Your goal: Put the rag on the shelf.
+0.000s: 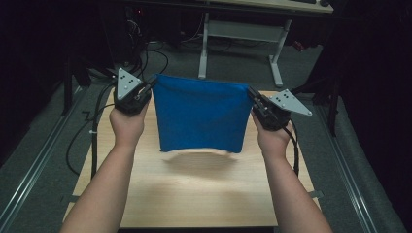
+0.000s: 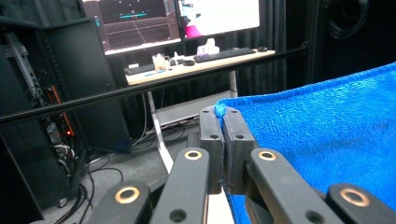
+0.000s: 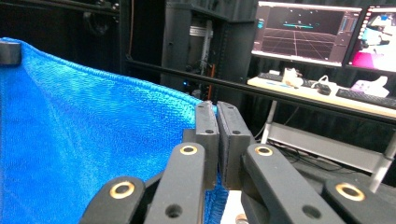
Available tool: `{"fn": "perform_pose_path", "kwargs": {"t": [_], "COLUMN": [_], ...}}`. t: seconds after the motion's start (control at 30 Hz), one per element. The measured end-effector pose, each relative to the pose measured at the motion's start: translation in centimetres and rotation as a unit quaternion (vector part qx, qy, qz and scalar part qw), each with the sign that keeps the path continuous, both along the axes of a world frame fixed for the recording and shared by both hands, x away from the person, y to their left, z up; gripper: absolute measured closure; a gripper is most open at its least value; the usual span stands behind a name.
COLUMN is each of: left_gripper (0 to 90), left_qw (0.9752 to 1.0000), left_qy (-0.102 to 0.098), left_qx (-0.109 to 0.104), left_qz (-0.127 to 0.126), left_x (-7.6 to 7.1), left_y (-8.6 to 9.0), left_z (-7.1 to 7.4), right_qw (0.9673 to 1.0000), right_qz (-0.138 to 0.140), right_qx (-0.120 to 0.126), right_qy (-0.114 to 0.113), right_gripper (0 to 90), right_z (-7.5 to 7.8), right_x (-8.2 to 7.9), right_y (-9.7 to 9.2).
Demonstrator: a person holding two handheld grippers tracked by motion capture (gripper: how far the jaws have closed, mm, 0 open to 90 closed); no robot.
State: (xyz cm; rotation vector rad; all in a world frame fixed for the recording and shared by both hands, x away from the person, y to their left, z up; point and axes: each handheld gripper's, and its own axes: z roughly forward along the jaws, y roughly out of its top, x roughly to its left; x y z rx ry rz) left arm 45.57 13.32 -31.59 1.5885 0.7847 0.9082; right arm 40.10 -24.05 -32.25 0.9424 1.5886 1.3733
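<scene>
Blue towel (image 1: 199, 115) hangs spread above the wooden counter (image 1: 194, 194), its top corners pinched by the left tongs (image 1: 150, 87) and right tongs (image 1: 252, 96), likely to stretch it flat for folding.

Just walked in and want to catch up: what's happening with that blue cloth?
A person holds a blue cloth up above the wooden table, stretched between two tools. The left hand-held gripper is shut on its upper left corner, the right hand-held gripper on its upper right corner. The cloth hangs down flat, its lower edge clear of the tabletop.
</scene>
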Motion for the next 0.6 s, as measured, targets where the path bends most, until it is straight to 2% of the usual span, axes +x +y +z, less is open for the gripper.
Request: {"fn": "perform_pose_path", "kwargs": {"t": [0.13,0.33,0.47,0.5,0.6], "left_gripper": [88.4,88.4,88.4,88.4,88.4], "left_qw": [0.9997,0.9995,0.9995,0.9994,0.9991], "left_qy": [0.007,0.012,0.011,0.015,0.016], "left_qx": [0.019,0.024,0.025,0.026,0.033], "left_qz": [0.01,0.014,0.017,0.019,0.023], "left_x": [1.6,3.0,3.7,4.2,4.8], "left_y": [-0.5,-0.8,-1.0,-1.1,-1.2], "left_z": [-0.1,-0.1,0.0,0.1,0.0], "right_qw": [0.9999,0.9995,0.9992,0.9988,0.9985], "right_qz": [-0.008,-0.02,-0.025,-0.029,-0.032], "right_qx": [-0.008,-0.016,-0.02,-0.023,-0.025], "right_qy": [0.006,0.02,0.023,0.03,0.035], "right_gripper": [88.4,88.4,88.4,88.4,88.4], "right_z": [0.0,0.2,0.1,-0.1,-0.4], "right_x": [1.7,3.6,4.3,5.0,5.5], "right_y": [0.0,0.0,0.0,0.2,0.2]}}
